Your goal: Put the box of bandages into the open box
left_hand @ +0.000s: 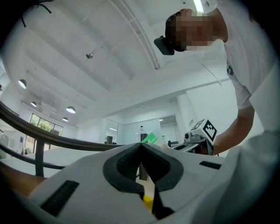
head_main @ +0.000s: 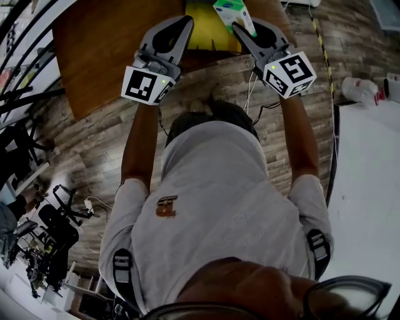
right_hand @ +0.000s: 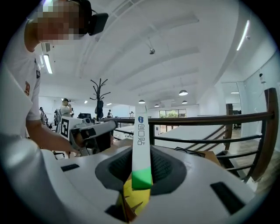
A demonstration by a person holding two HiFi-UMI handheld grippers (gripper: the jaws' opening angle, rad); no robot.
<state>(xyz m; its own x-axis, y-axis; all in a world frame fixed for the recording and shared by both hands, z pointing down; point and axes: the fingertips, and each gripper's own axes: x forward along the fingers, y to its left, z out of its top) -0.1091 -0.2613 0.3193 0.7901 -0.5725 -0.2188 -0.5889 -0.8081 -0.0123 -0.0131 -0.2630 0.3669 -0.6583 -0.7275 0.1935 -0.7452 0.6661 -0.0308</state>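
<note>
Right claw (head_main: 237, 28) tight on the box of bandages (head_main: 234, 11); left claw (head_main: 186, 22) together, empty.

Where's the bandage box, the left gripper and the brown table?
bandage box (right_hand: 141, 144): right gripper view, on its narrow white side.
left gripper (left_hand: 141, 145): left gripper view, where its closed tips meet.
brown table (head_main: 100, 56): head view, on the bare wooden top.
</note>
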